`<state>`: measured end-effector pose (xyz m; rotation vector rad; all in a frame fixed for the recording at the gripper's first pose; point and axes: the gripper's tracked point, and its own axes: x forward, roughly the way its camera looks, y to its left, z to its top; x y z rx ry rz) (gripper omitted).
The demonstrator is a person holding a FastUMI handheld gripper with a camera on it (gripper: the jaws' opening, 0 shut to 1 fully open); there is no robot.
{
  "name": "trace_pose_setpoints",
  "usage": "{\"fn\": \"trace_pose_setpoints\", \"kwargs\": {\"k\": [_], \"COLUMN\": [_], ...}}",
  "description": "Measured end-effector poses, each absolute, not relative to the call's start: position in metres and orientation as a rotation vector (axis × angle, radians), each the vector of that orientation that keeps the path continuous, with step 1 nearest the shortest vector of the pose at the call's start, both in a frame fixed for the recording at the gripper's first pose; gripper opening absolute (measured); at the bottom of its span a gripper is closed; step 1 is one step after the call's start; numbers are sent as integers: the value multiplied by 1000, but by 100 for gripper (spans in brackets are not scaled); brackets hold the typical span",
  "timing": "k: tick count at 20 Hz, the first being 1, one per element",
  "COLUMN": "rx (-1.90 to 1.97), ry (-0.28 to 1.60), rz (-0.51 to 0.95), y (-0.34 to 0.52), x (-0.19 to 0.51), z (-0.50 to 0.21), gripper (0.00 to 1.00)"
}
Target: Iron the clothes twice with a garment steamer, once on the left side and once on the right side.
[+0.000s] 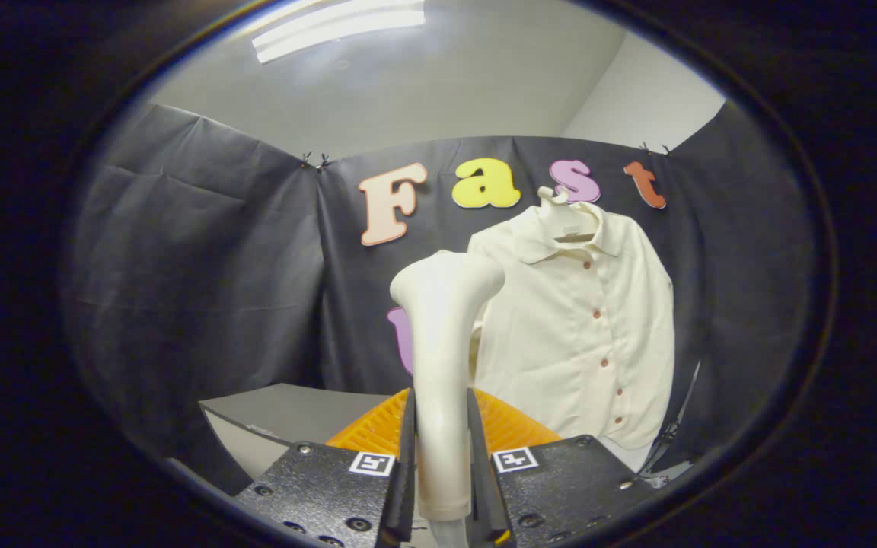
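**Observer:** In the gripper view, what do you have in the claw (442, 487)?

**Operator:** I have the garment steamer (442, 342) by its handle. Both fingers (406, 457) press on it, one on each side, so the claw is narrow and clamped on the handle. The steamer stands roughly upright between them, its long axis rising away from me, with the head flaring at the top and tipped toward the right.

**Observer:** And the clothes?

**Operator:** A pale buttoned shirt (591, 320) hangs on a hanger (560, 217) against the booth wall, beyond the steamer and off to the right of it. Its long axis runs top to bottom, collar up, hem down. The steamer head overlaps the shirt's near edge in my view, but I judge it well short of the cloth; I can't tell the gap for certain.

**Observer:** So the next move?

**Operator:** I judge it as forward and rightward, bringing the head onto one side of the shirt front, then stroking along its length.

**Observer:** Anything below?

**Operator:** An orange ribbed thing (377, 430) just behind the fingers, and a grey surface (279, 411) to the left of it.
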<state>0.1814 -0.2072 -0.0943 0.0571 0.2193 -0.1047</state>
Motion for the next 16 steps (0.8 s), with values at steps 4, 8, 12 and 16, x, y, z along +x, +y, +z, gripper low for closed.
{"fn": "trace_pose_setpoints", "kwargs": {"k": [4,8,12,16], "rx": [83,77,54,57], "ry": [214,220,189,159], "rz": [-152,-161,-140,-145], "y": [-252,-277,-287,-305], "x": [194,215,243,275], "z": [-105,-124,-131,-133], "gripper": [33,33,33,33]}}
